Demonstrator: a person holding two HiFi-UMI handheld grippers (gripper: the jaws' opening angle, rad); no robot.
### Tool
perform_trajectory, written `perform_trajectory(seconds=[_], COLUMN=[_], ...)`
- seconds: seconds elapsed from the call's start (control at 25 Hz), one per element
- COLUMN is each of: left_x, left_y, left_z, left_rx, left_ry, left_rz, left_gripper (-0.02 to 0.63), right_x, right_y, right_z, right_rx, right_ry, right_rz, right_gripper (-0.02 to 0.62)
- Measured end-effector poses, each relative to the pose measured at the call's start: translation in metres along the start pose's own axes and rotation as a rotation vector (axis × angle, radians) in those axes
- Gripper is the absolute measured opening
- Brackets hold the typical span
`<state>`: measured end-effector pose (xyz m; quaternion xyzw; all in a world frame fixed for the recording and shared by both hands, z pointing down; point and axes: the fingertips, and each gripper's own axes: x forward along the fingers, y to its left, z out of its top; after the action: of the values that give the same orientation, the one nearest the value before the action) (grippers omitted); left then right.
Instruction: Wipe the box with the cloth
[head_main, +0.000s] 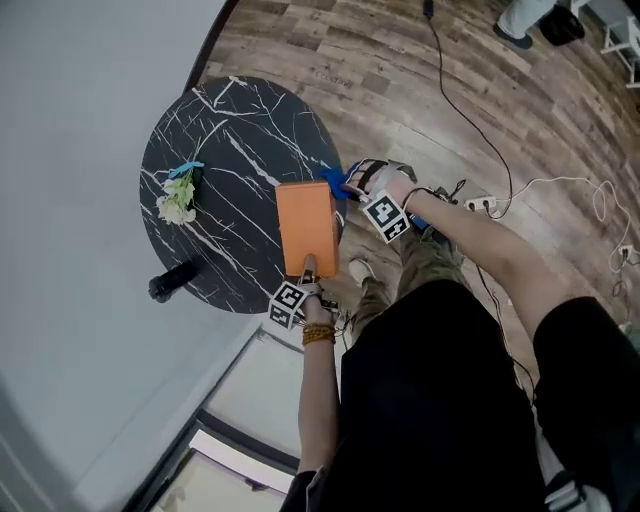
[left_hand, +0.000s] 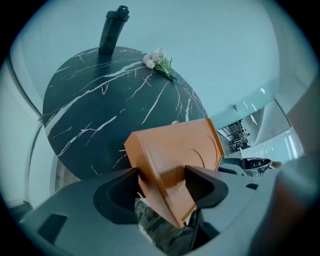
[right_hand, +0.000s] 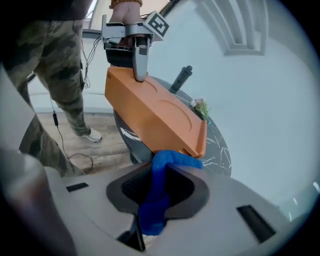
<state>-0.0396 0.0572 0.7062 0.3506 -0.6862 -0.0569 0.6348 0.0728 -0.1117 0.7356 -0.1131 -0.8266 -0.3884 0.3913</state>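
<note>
The orange box (head_main: 307, 228) sits in the middle of the head view, over the right edge of the round black marble table (head_main: 230, 130). It is long and flat and tilted. I cannot tell whether its far end rests on the tabletop.

The left gripper (head_main: 308, 268) holds the box by its near, lower end. Its jaws stand wide, one pad on each side of the box's thickness, pressing on it. The left forearm comes straight up from the bottom of the frame, with bead bracelets (head_main: 318, 335) on the wrist and the gripper pointing steeply down.

At the box's upper right corner is the right gripper (head_main: 345, 187). Its jaws are drawn in narrow and pinch a blue cloth (head_main: 333, 183). The cloth bunches out past the tips and touches the corner of the box. The right arm reaches in diagonally from the lower right, bare to the elbow.

Farther out, a small bunch of white flowers (head_main: 178, 200) lies at the table's left edge. A black bottle (head_main: 172, 281) is at its lower left rim. Cables (head_main: 470, 110) trail over the wooden floor (head_main: 400, 70) at upper right.
</note>
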Motion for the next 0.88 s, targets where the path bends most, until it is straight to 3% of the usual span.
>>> perform_trajectory(seconds=[0.24,0.72,0.88], left_x=[0.007,0.010,0.010], left_y=[-0.001,0.001,0.003], left_z=[-0.002,-0.004,-0.004], left_rx=[0.035,0.065,0.055], left_ry=[0.120,0.174,0.188], left_rz=[-0.049,-0.095,-0.110], left_gripper=[0.299,0.302,0.304], right_x=[0.002,-0.006,-0.008], right_y=[0.034,0.072,0.092], right_z=[0.042,0.100,0.126], right_rx=[0.144,0.123,0.159], right_ry=[0.106,0.182,0.187], right_rz=[-0.078,-0.113,-0.114], right_gripper=[0.066,0.066,0.066])
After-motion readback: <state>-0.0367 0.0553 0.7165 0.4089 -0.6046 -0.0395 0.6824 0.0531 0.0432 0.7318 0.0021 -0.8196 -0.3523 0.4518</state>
